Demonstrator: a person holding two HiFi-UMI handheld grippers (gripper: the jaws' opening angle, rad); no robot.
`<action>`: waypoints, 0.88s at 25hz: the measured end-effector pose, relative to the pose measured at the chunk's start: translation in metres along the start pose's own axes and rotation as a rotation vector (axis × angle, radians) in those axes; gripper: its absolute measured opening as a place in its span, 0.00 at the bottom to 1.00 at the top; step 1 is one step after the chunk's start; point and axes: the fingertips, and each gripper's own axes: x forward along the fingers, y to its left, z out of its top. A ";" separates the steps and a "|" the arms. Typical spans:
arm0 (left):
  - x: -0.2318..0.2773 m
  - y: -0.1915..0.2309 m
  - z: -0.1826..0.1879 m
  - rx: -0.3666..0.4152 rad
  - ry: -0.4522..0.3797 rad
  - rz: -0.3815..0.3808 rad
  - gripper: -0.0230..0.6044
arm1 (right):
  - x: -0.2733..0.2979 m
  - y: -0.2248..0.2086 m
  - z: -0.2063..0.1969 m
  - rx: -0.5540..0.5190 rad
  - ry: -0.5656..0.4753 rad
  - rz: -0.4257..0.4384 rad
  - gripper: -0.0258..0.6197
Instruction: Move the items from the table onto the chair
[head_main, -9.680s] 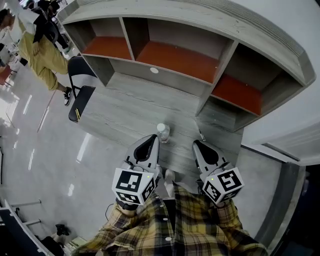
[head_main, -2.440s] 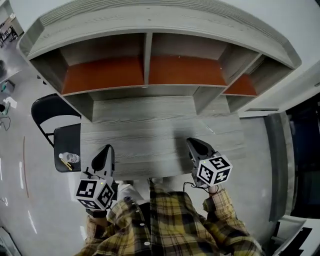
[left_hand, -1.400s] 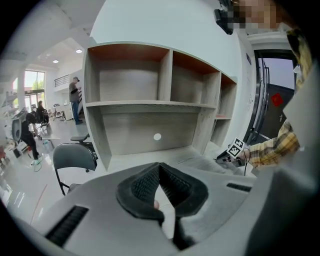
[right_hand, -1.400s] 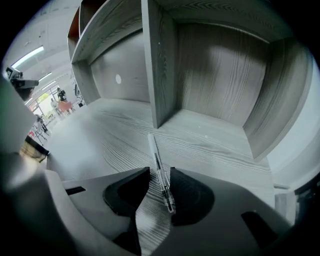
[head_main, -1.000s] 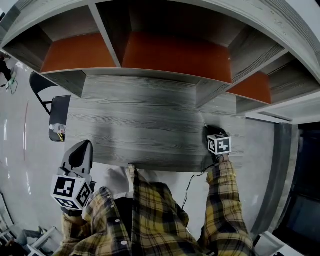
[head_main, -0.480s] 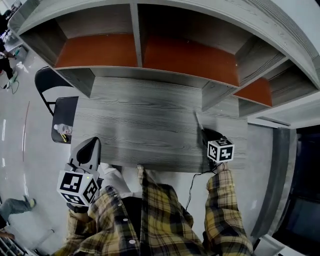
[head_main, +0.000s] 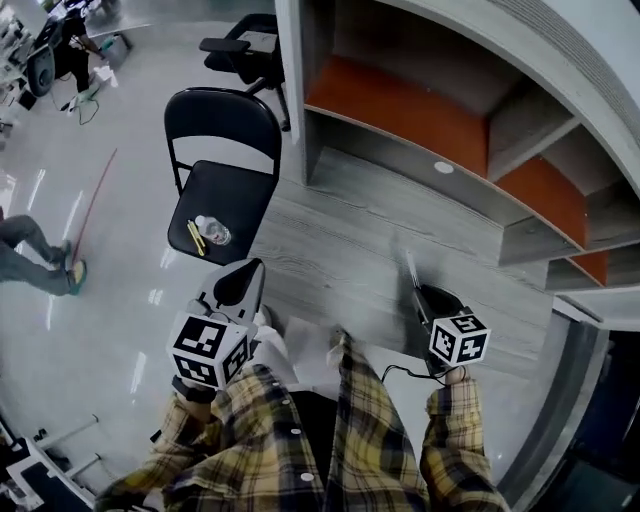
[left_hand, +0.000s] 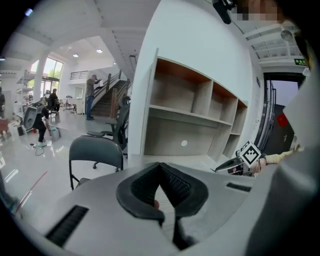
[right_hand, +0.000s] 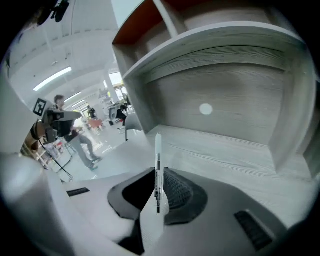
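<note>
A white pen (right_hand: 158, 150) stands up between the jaws of my right gripper (right_hand: 159, 174), which is shut on it above the grey wooden table (right_hand: 225, 150). In the head view the right gripper (head_main: 432, 296) hovers over the table's near right part (head_main: 350, 250), the pen (head_main: 412, 272) poking forward. A black folding chair (head_main: 222, 200) stands left of the table; a water bottle (head_main: 212, 230) and a yellow pencil (head_main: 194, 237) lie on its seat. My left gripper (head_main: 248, 268) is shut and empty, near the table's left corner beside the chair (left_hand: 95, 149).
A grey shelf unit with orange back panels (head_main: 400, 105) rises at the table's far side. A black office chair (head_main: 248, 45) stands behind the folding chair. People move on the glossy floor at the left (head_main: 35, 255).
The right gripper has come up off the right end of the table with the pen and moved left. The left gripper has moved toward the chair. The head view has swung left.
</note>
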 end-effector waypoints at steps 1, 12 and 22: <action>-0.007 0.020 -0.002 -0.009 -0.001 0.017 0.04 | 0.016 0.027 0.008 -0.023 0.008 0.031 0.14; -0.088 0.224 -0.073 -0.118 0.033 0.173 0.04 | 0.198 0.304 0.085 -0.132 0.027 0.283 0.14; -0.106 0.286 -0.194 -0.360 0.120 0.209 0.04 | 0.366 0.396 0.090 0.000 0.106 0.216 0.14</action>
